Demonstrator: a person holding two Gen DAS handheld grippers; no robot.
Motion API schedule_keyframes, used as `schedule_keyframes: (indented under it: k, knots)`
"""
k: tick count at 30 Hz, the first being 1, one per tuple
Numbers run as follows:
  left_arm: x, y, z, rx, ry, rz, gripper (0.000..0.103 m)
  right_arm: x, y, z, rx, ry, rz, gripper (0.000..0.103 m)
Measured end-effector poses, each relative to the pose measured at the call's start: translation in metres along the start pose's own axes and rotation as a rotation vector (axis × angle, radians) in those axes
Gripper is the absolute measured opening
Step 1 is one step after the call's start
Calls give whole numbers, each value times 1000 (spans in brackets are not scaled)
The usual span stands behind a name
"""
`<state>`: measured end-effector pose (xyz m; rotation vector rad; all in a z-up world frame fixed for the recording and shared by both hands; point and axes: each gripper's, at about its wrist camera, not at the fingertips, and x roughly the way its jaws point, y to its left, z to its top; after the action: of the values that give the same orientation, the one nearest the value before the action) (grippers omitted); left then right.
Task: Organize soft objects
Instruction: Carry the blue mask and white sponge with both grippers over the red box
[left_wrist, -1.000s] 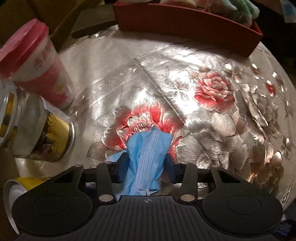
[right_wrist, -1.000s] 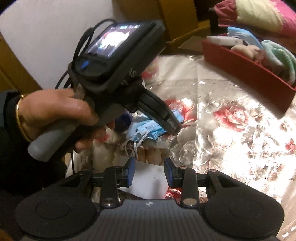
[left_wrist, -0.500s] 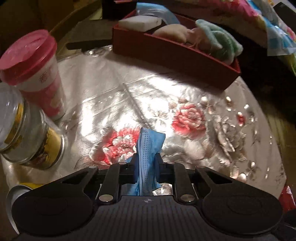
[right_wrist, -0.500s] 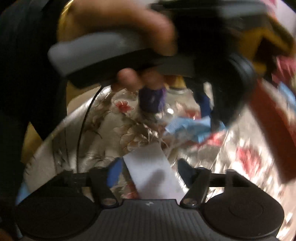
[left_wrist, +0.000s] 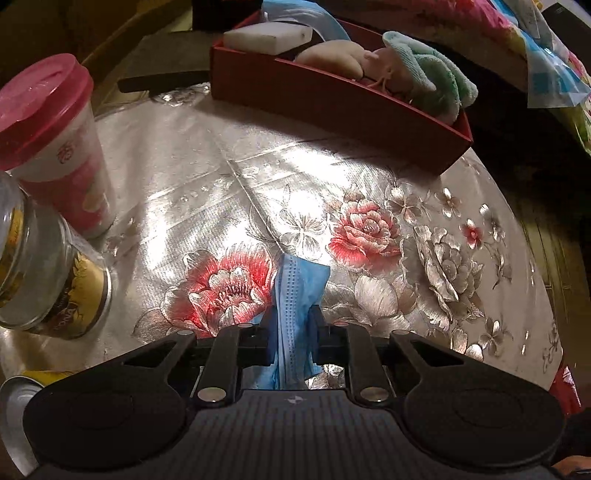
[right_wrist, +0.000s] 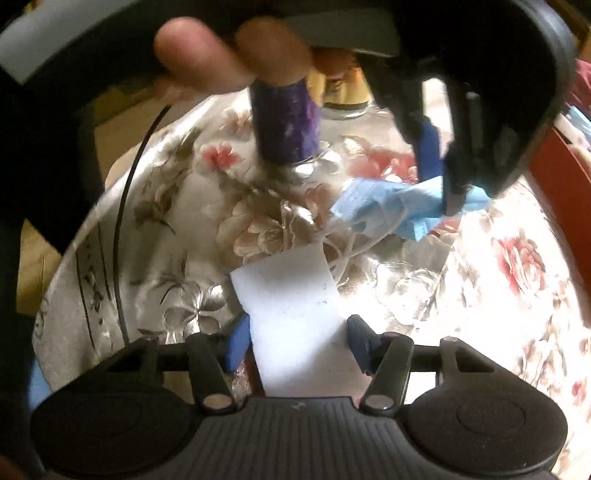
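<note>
Nearest the left wrist camera, the left gripper (left_wrist: 291, 328) has its jaws clamped tight on a folded blue face mask (left_wrist: 295, 295), which stands pinched between them above the flowered surface (left_wrist: 229, 192). In the right wrist view, the right gripper (right_wrist: 295, 339) straddles a white sponge (right_wrist: 291, 295) lying flat on the surface; its jaws are closing, with the sponge between them. The left pad looks to be at the sponge's edge, while the right pad shows a narrow gap, so the grip is judged not yet complete. Beyond the sponge, the same view shows the mask hanging from the other gripper, its ear loops trailing toward the sponge, and a hand (right_wrist: 229, 59) on that gripper's handle. A purple bottle (right_wrist: 286, 122) stands further back. To the left in the left wrist view stand a glass jar (left_wrist: 48, 280) and a pink-lidded cup (left_wrist: 55, 140); neither is a soft item. At the far edge sits a red tray (left_wrist: 332, 99), which already contains a second white sponge (left_wrist: 267, 37), a cream pad (left_wrist: 328, 55) and a green cloth (left_wrist: 432, 74). Progress is judged as well advanced: several soft items are stored, and the mask and the sponge remain to be carried to the tray and released.
</note>
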<state>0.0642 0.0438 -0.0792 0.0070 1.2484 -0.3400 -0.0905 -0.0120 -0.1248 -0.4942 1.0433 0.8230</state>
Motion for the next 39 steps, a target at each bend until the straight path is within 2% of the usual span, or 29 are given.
schedule_keyframes:
  k: [5,10,18,22,29,39]
  knots:
    - [-2,2,1,-1,-9,0,15,-28,-14,-5,100,-43,44,26]
    - [-2,2,5,-6,-19,4,15,-71,-47,-13,268,-161,53,26]
    - [-6,-11,9,27,-55,32,15,-103,-106,-21,536,-284,-151,26]
    - [-13,-23,10,71,-101,72,15,-109,-116,-21,589,-312,-213,26]
    - [-29,-31,17,85,-170,68,16,-120,-127,-13,616,-394,-329,26]
    - [-45,-47,22,102,-232,49,16,-133,-141,-13,680,-453,-371,26]
